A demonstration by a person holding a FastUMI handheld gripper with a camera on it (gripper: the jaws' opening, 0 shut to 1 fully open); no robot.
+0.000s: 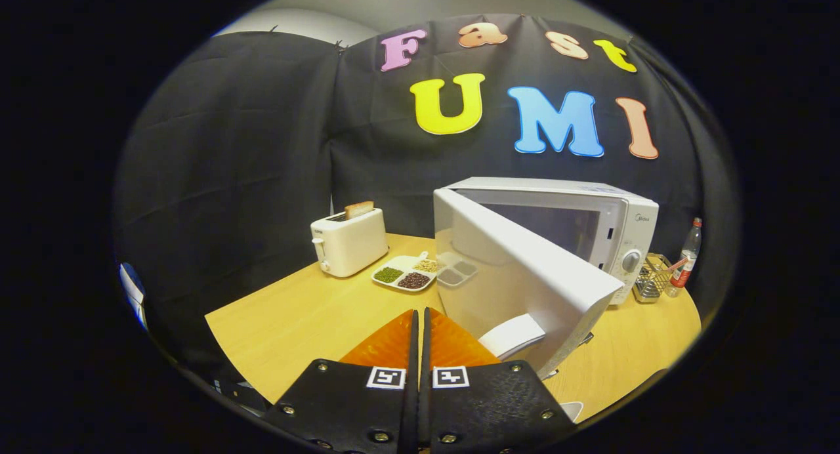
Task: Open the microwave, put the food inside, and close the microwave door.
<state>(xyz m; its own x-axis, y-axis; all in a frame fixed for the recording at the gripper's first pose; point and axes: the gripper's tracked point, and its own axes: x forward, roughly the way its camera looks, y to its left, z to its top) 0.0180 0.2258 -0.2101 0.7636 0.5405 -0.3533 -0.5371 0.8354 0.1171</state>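
- Microwave door swung wide open, cavity exposed: opening step looks done
- Gripper fingers pressed together, nothing between them
- Food tray on table, between toaster and open door, well beyond fingertips
- Loading step looks next: spread fingers, reach forward to tray rim, grip, carry around door edge into cavity

- Your gripper shows two flat, wedge-shaped fingers that taper to narrow tips, pressed together with barely a slit between them.
- Each finger sits on a dark, textured mounting plate fastened with small round silver screws.
- On each plate, near the inner edge, you have a square black-and-white fiducial marker.
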